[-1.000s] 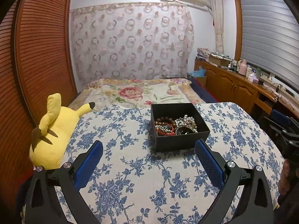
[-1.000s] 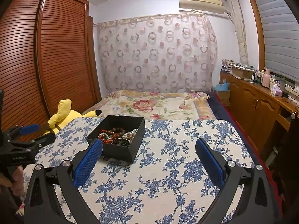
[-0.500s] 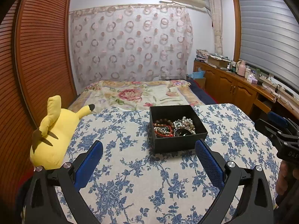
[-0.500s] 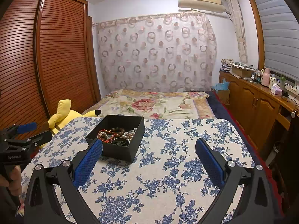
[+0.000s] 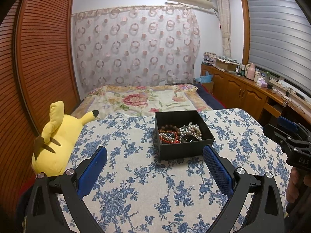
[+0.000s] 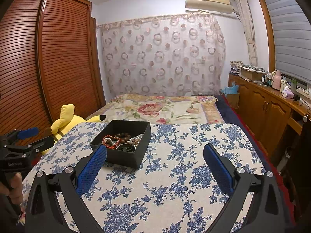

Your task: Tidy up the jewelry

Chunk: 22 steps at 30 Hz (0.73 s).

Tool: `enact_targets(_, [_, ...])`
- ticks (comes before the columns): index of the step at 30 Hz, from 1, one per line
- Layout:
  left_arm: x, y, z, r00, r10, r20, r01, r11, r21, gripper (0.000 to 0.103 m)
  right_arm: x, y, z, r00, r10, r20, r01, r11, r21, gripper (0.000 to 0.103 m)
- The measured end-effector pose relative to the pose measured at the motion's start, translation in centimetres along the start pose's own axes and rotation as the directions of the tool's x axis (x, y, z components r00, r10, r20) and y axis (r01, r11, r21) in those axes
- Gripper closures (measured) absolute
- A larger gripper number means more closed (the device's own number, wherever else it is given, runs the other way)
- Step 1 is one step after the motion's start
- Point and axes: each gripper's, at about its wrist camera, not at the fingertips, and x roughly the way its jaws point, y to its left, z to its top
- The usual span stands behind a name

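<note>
A black open box [image 5: 184,151] stands on the blue-flowered table [image 5: 136,184]. It holds a tangle of bead bracelets and pearl strands [image 5: 179,134]. My left gripper [image 5: 155,155] is open and empty, just in front of the box. My right gripper [image 6: 155,155] is open and empty, to the right of the box [image 6: 124,158], with its left finger [image 6: 92,169] near the box's front corner. The jewelry [image 6: 121,139] also shows in the right wrist view. Each gripper shows at the edge of the other's view, the right one [image 5: 287,134] and the left one [image 6: 27,136].
A yellow plush toy [image 5: 56,139] lies at the table's left edge. A bed with a floral cover [image 5: 143,99] is behind the table. A louvred wooden wardrobe [image 6: 48,58] is on the left. Wooden cabinets [image 6: 268,104] run along the right wall.
Both views shifted only slightly. The box sits a little more central in the left wrist view, and the right gripper shows further in at its right edge.
</note>
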Motion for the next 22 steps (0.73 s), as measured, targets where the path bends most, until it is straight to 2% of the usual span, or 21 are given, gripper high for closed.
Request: enact_targets(22, [-0.49,-0.35,0.66,1.000,-0.007,0.001,0.007,1.000,0.003,0.008,0.12,0.16,-0.09,1.000,0.001,0.000,-0.001,1.000,0.001,0.002])
